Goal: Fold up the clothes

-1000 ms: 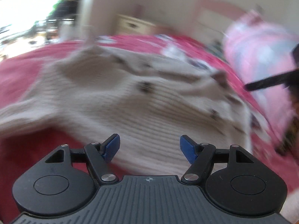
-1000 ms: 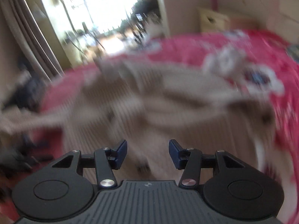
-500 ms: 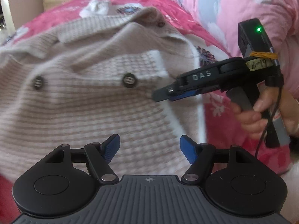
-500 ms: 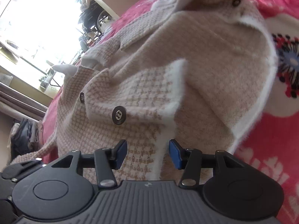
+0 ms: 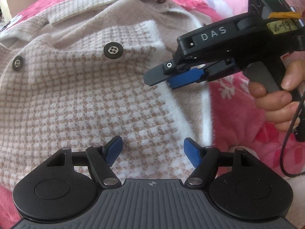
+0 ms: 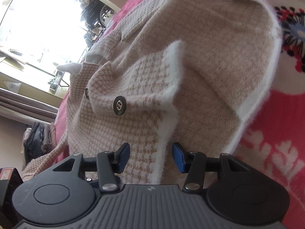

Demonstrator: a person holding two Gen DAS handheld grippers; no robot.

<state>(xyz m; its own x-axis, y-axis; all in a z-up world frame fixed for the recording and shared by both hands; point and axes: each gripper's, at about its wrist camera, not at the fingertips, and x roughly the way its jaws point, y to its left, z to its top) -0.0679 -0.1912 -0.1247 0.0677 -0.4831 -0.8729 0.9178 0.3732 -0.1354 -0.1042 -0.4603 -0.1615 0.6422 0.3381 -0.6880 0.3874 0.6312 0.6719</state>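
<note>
Red floral bedspread (image 6: 276,133) | houndstooth cardigan (image 5: 95,95) spread | both tongs (image 5: 152,149) (image 6: 151,155) agape, empty

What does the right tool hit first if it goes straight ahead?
Likely the cardigan: the open right tool points at its white front edge, which runs between the pads. Depth unclear.

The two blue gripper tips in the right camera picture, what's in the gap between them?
In the right wrist view, the right gripper is open, and the jacket's white fuzzy edge runs through the gap, with checked knit beside it. Nothing is pinched yet.
</note>
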